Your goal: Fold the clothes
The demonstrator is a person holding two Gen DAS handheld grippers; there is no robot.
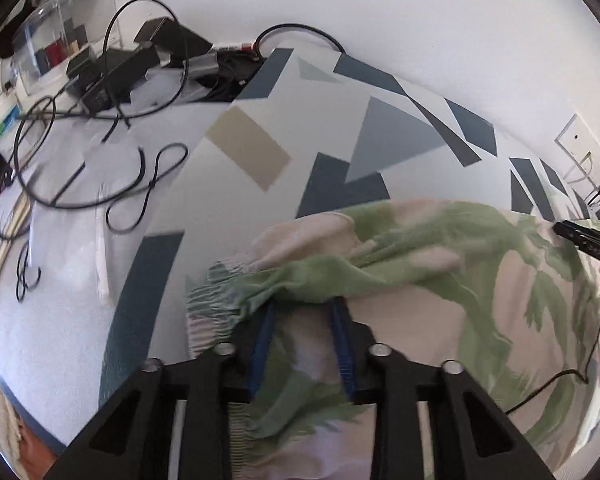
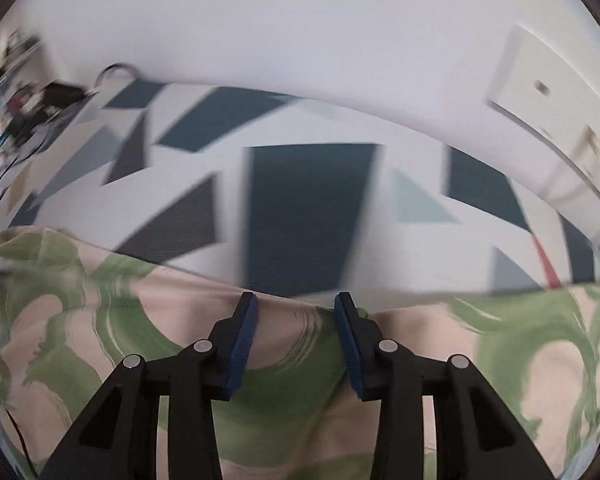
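1. Cloth with blue and grey geometric shapes [image 1: 332, 128] covers the table ahead of both claws; I read it as the folding surface.
2. Garment, pink with green leaf print [image 1: 480, 300], lies on that cloth under both claws. Its long axis seems to run from the left claw across to the right one, with the gathered elastic end [image 1: 212, 304] just left of my left claw.
3. My left claw [image 1: 304, 312] has its tips tucked under a raised green fold, fabric between them; whether it is gripping I cannot tell.
4. My right claw [image 2: 296, 304] stands partly open at the garment's far edge, fabric between its fingers, not visibly pinched.
5. Cables [image 1: 140, 176] lie far left, clear of the work.
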